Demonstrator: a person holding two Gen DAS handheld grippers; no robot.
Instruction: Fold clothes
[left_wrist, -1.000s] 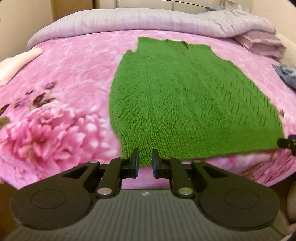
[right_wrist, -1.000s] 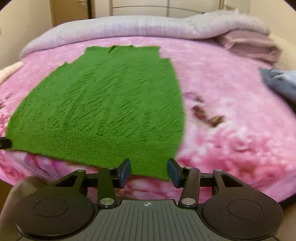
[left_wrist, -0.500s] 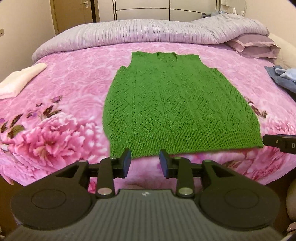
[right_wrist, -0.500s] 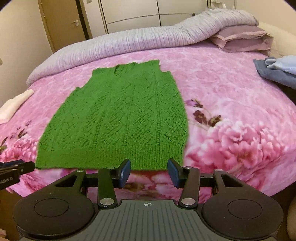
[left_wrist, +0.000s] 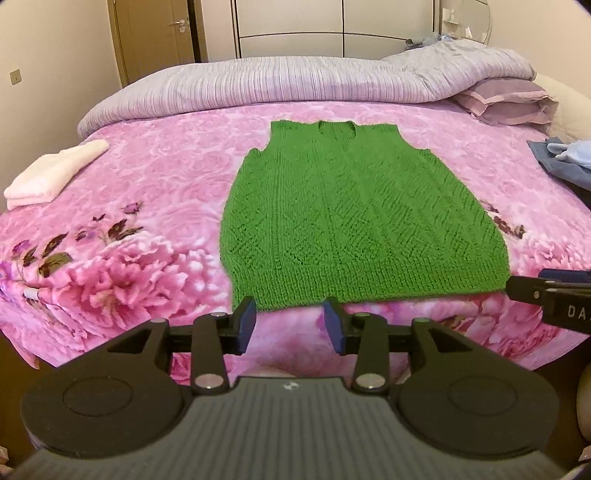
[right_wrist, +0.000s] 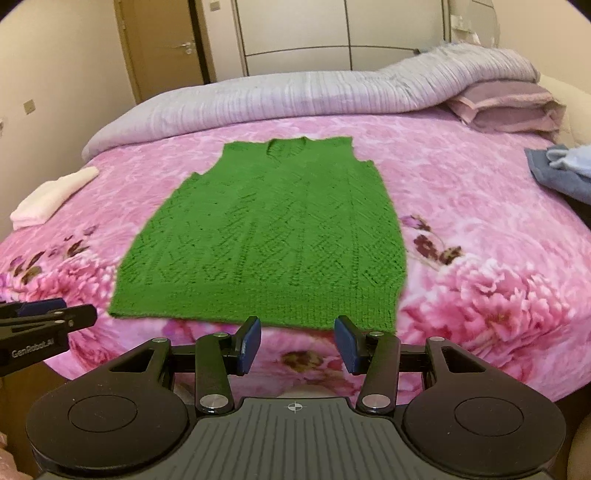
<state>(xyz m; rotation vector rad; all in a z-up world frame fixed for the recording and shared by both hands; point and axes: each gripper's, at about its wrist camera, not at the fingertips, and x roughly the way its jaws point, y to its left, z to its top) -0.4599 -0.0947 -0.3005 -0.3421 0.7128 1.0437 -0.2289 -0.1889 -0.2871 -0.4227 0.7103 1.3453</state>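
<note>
Lying flat on a pink floral bedspread (left_wrist: 155, 192), a green knitted vest (left_wrist: 362, 214) has its neckline far and its hem near, not yet folded. The left gripper (left_wrist: 290, 325) and right gripper (right_wrist: 297, 341) hover just short of the hem, empty; the left's jaws have just been opening, the right's stand wide. Next, probably, each must pinch a hem corner or side. A folded white towel (left_wrist: 51, 173) and blue clothes (right_wrist: 561, 170) lie well clear.

Warm even indoor light, soft shadows, fisheye-bent edges, slight blur.
</note>
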